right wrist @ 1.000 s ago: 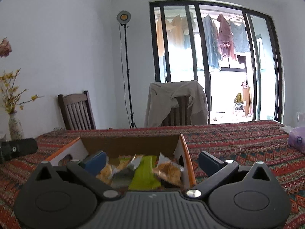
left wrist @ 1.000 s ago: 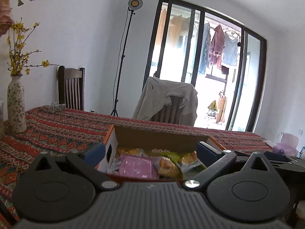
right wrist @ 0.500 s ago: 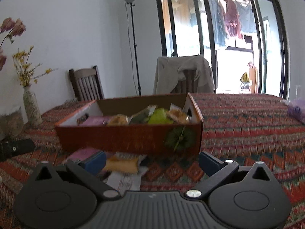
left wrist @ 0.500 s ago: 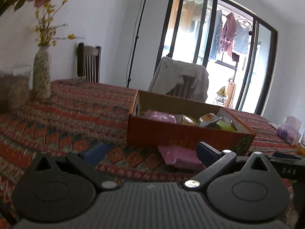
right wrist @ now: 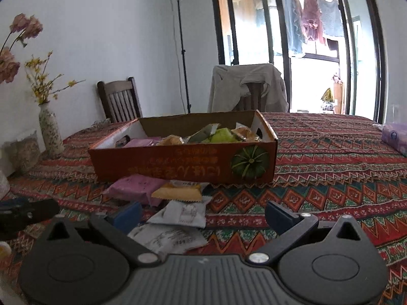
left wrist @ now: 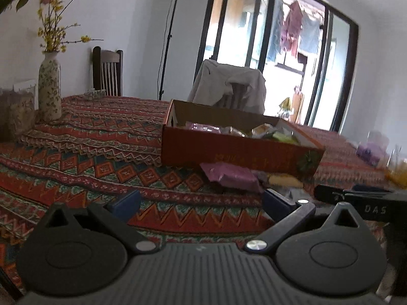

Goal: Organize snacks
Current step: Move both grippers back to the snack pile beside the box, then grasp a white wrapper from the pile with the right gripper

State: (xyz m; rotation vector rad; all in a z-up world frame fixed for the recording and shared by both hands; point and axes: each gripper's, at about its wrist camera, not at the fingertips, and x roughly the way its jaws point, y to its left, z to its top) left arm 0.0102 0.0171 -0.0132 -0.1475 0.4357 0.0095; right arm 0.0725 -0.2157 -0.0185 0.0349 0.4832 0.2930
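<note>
Both grippers (left [left wrist: 199, 202], right [right wrist: 202, 213]) agape and empty, loose packets [right wrist: 178, 193] just before the box [right wrist: 183, 162] front edge.

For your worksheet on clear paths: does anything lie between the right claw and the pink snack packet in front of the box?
Yes. Two white packets and a yellow packet lie on the cloth between the open right claw and the pink snack packet.
</note>
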